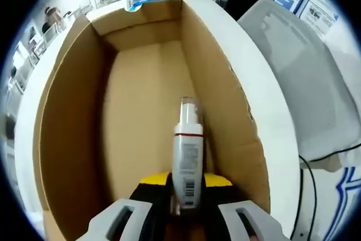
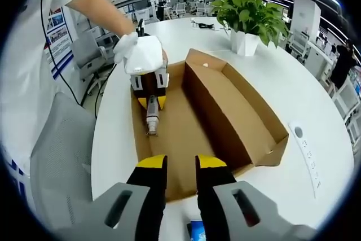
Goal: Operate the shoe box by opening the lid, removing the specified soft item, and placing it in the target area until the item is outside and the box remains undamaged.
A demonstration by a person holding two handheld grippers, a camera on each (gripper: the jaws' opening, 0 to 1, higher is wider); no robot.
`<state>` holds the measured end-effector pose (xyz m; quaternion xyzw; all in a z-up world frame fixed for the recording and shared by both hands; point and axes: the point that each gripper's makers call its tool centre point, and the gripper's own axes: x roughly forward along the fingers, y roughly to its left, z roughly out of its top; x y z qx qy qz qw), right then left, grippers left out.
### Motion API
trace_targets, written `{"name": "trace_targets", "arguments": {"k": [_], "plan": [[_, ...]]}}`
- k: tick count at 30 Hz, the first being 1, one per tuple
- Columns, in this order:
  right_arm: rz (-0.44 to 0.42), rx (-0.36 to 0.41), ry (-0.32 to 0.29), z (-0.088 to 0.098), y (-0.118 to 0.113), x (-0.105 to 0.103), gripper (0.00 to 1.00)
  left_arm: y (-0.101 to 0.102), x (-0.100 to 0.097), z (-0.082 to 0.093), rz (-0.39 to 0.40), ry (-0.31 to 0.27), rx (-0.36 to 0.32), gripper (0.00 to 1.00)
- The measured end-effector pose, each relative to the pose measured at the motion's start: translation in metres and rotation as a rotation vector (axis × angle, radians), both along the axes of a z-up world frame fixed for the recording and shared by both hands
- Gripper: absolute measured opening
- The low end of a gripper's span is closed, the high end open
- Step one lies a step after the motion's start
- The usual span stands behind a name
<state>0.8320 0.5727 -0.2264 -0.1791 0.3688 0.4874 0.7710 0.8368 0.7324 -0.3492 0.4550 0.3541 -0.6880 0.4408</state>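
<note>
Bottle [image 1: 188,156] sat clamped in left gripper [image 1: 186,187] inside shoe box [image 1: 73,117]; right gripper [image 2: 180,176] gaped empty; lifting askew risked scraping cardboard.

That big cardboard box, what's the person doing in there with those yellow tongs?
A person is taking a small white bottle out of an open cardboard box on a white table. The left tongs are shut on the bottle's bottom end, inside the box, near its side wall. The right tongs hover at the box's near end, slightly apart and holding nothing. A potted plant stands beyond the box.
</note>
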Motion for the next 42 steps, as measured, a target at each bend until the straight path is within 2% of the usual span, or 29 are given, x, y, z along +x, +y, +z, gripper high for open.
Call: {"name": "trace_targets", "arguments": {"k": [10, 15, 23, 33, 42], "plan": [[0.002, 0.003, -0.004, 0.003, 0.002, -0.001, 0.18, -0.001, 0.002, 0.001, 0.037, -0.008, -0.002, 0.19], [0.009, 0.004, -0.008, 0.007, 0.005, -0.005, 0.18, -0.005, 0.004, 0.008, 0.043, -0.021, -0.019, 0.18], [0.021, 0.009, -0.021, 0.015, 0.009, -0.006, 0.19, -0.008, 0.003, 0.031, 0.096, -0.021, -0.057, 0.18], [0.032, 0.023, -0.012, 0.028, 0.014, -0.02, 0.24, -0.004, 0.01, 0.05, 0.165, -0.046, -0.109, 0.18], [0.018, 0.031, -0.012, 0.041, 0.012, -0.031, 0.29, -0.01, 0.009, 0.081, 0.266, -0.059, -0.222, 0.18]]}}
